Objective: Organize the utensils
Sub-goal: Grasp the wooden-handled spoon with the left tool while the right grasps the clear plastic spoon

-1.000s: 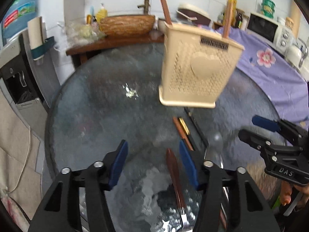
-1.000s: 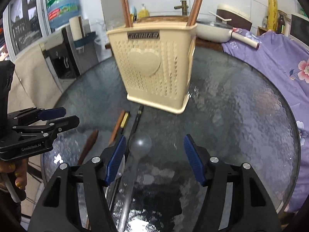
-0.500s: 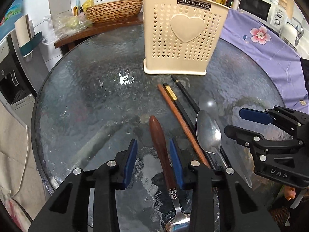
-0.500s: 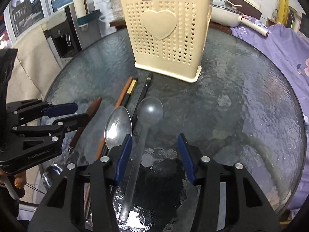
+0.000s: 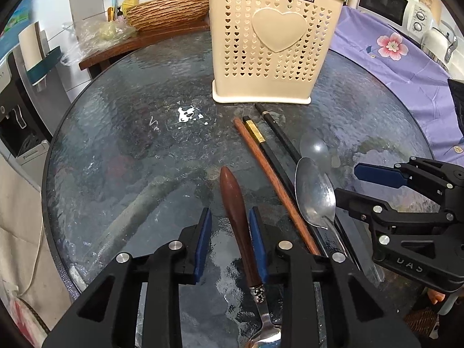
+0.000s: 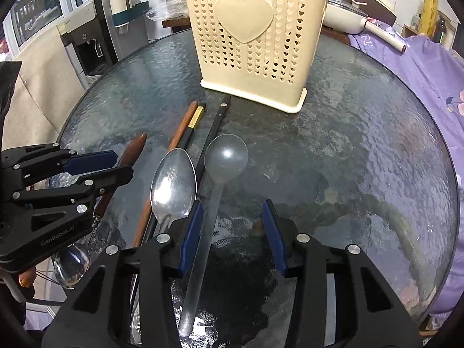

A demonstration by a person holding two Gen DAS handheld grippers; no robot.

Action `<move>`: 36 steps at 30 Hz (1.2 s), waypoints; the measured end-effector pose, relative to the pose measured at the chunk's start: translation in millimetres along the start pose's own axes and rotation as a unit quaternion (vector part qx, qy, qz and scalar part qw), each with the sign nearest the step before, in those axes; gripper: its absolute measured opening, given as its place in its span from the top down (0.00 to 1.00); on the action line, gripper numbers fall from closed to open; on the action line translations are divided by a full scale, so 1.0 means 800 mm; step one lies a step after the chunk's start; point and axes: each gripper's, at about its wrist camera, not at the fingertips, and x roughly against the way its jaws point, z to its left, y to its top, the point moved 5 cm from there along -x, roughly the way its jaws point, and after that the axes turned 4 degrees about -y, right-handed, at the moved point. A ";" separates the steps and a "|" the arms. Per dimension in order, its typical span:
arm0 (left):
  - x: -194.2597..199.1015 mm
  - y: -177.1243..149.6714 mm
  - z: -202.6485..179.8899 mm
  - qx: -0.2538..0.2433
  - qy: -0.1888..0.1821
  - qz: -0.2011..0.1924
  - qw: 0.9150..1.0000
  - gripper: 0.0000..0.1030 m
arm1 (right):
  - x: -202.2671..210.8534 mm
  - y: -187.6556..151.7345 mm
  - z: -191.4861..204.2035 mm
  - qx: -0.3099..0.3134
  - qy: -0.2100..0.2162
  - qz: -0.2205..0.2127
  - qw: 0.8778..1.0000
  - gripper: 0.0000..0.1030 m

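On the round glass tabletop (image 5: 121, 150) in front of us stands a cream utensil holder (image 5: 272, 43) with heart-shaped holes and a raised heart on its face. Just before its base, loose utensils lie side by side, running from the holder toward us: a brown wooden chopstick (image 5: 269, 179), two black chopsticks (image 5: 278, 145), a metal spoon (image 5: 313, 194) and a translucent plastic spoon (image 6: 226, 159).

Our left gripper (image 5: 229, 232) sits low over a spoon with a dark wooden handle (image 5: 235, 203), which lies apart from the others on their left. Its jaws are closing with the handle between them; the right blue pad looks to be at the wood, while a gap remains on the left side, so the handle is not yet clamped.

Our right gripper (image 6: 230, 226) straddles the plastic spoon's long stem. Its jaws are closing too, the stem just beside the left pad and well clear of the right one.

Behind the tabletop we see a purple floral cloth (image 5: 406, 66) and a woven basin (image 5: 171, 11).
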 end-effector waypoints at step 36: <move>-0.015 0.021 0.002 0.010 0.000 -0.003 1.000 0.85 | -0.030 0.045 0.018 0.017 -0.003 0.007 1.000 0.65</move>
